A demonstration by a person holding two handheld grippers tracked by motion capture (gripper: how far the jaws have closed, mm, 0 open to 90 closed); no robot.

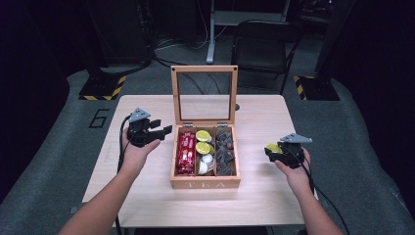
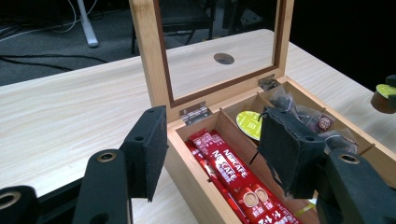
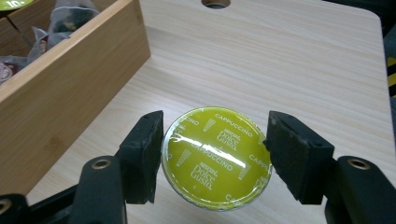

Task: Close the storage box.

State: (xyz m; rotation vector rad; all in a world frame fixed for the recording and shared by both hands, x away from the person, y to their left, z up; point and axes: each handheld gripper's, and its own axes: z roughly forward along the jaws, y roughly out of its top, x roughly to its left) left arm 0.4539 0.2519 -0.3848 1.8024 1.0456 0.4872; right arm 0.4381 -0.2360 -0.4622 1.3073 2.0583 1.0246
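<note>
A wooden tea box (image 1: 205, 184) stands open mid-table, its glass lid (image 1: 204, 69) upright. Inside lie red coffee sticks (image 1: 186, 152), yellow-green capsules (image 1: 203, 142) and dark tea bags (image 1: 225, 149). My left gripper (image 1: 164, 131) hovers left of the box, open, with nothing between its pads (image 2: 149, 149); beyond them I see the sticks (image 2: 229, 172). Right of the box, my right gripper (image 1: 271, 149) is shut on a yellow-green cappuccino capsule (image 3: 217, 156), foil side up, just above the tabletop. Both pads (image 3: 142, 154) press its rim.
The box's outer wall (image 3: 70, 93) runs close on the left in the right gripper view. A cable hole (image 3: 216, 2) sits in the table behind the box. A black chair (image 1: 262, 44) and stand legs are beyond the far edge.
</note>
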